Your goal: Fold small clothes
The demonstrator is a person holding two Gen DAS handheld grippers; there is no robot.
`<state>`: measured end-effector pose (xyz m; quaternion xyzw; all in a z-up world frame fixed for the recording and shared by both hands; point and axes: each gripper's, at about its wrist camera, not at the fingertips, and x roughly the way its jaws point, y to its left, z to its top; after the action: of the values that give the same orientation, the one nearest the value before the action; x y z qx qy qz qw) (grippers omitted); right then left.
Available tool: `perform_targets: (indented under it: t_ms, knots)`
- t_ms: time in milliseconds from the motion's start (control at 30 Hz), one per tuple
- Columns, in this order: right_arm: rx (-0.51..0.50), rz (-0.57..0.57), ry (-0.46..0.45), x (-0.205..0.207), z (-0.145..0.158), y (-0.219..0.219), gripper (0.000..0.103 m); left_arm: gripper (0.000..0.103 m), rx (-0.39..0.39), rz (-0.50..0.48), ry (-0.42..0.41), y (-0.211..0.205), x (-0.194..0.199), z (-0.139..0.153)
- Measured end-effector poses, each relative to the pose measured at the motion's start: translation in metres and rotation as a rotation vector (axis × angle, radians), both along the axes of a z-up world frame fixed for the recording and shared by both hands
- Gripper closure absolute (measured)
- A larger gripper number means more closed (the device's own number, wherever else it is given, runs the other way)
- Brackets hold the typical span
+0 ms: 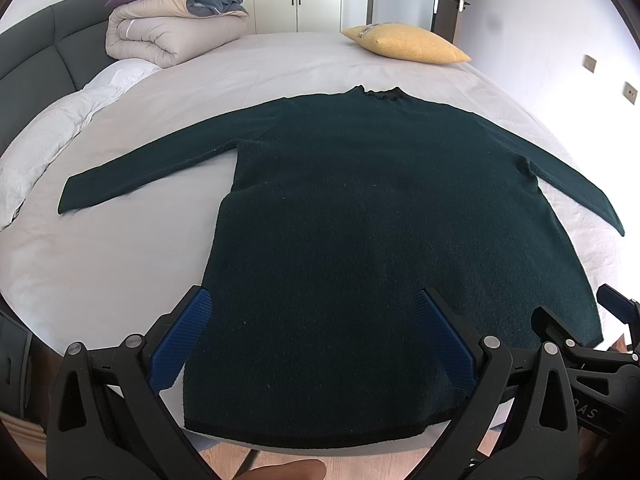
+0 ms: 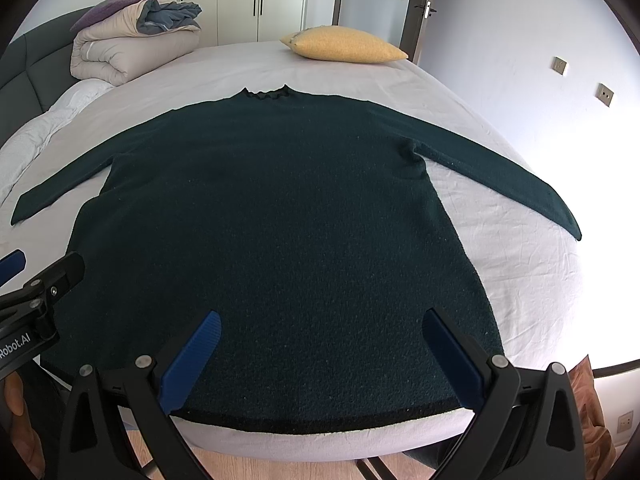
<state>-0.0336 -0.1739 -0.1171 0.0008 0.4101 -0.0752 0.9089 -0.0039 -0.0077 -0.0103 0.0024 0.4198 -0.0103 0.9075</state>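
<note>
A dark green long-sleeved sweater (image 1: 360,200) lies flat on the bed, collar away from me, both sleeves spread out to the sides, hem at the near edge. It also shows in the right wrist view (image 2: 272,220). My left gripper (image 1: 314,300) is open and empty, hovering over the hem's left part. My right gripper (image 2: 322,320) is open and empty, over the hem's right part. Each gripper shows at the edge of the other's view, the right one (image 1: 600,332) and the left one (image 2: 36,280).
The bed has a pale sheet (image 1: 120,260). A folded duvet stack (image 1: 176,28) sits at the far left by the dark headboard (image 1: 36,48). A yellow pillow (image 1: 408,42) lies at the far right. Wooden floor (image 2: 248,464) runs below the near edge.
</note>
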Motion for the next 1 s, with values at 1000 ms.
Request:
perform_targets:
  t_ms: [1000]
  knots:
    - [0.001, 0.000, 0.002, -0.0002, -0.0009, -0.0003, 0.000, 0.000, -0.016, -0.010, 0.012, -0.0016, -0.0035, -0.0058]
